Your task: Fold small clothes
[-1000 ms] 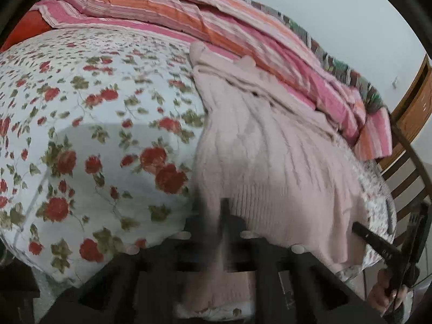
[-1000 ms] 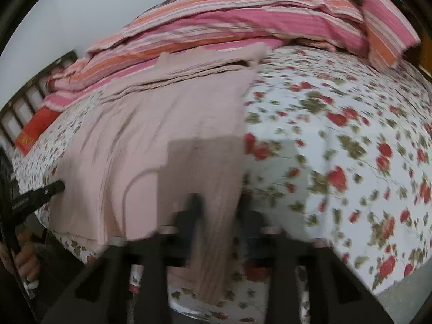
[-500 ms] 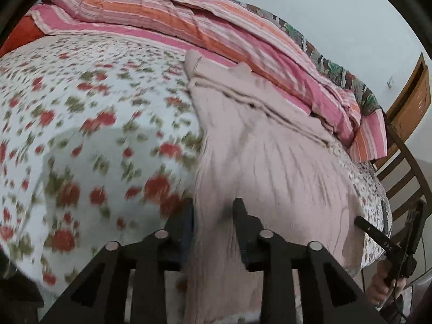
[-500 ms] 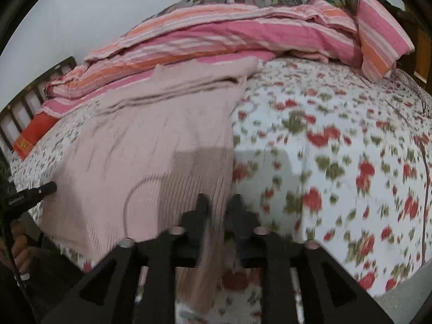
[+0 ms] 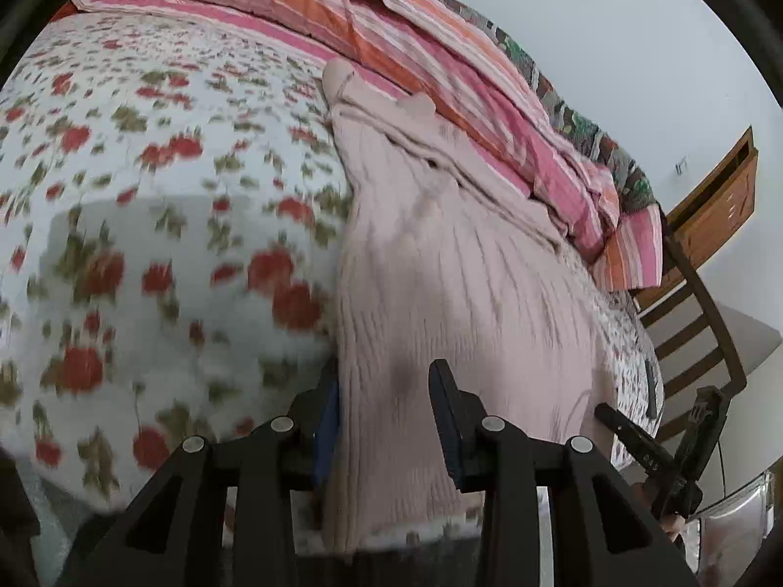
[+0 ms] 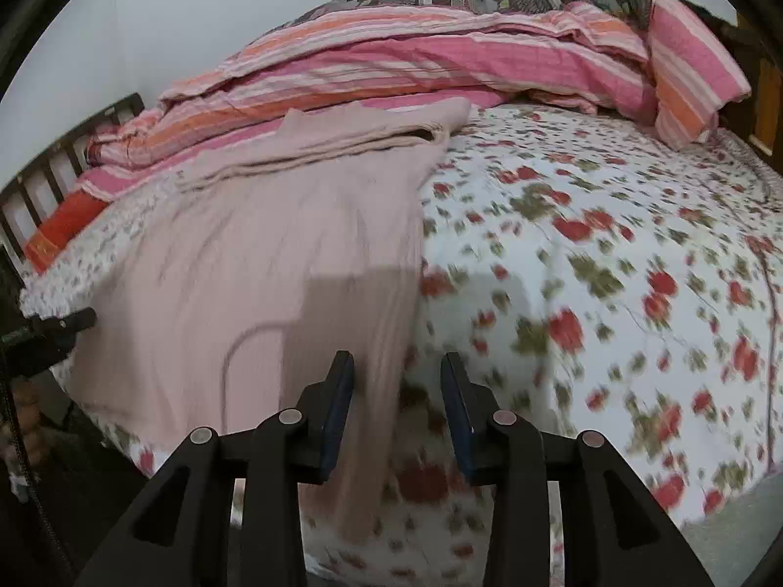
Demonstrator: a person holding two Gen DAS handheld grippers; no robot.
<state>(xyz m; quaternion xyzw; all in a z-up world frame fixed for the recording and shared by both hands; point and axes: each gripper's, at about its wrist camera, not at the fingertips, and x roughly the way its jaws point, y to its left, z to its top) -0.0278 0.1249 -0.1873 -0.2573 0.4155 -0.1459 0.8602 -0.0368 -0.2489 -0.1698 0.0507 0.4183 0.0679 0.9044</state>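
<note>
The pink knit sweater is laid out flat on the floral bedsheet, running from the near edge of the bed up toward the far side. Its top end looks folded over into a few stacked layers (you can see the layered edges best from the right wrist view), and that end sits right against the striped pink and orange quilt that's bunched up along the far side of the bed. The near hem hangs a bit over the bed's edge.

The left gripper has its 2 fingers spread apart, with 1 side edge of the sweater's hem sitting in the gap between them. The fabric runs between the blue pads but nothing is pinching it. Same deal with the right gripper: fingers parted, the sweater's other side edge lying between them, not clamped. So each gripper is at its own bottom corner of the sweater, both loose around it.

No bins or baskets in view, just the bed holding the sweater and quilt. A wooden chair stands just past the bed on the left view's right side, a dark slatted headboard shows at the far left of the right view, and there's an orange-red pillow near it.
</note>
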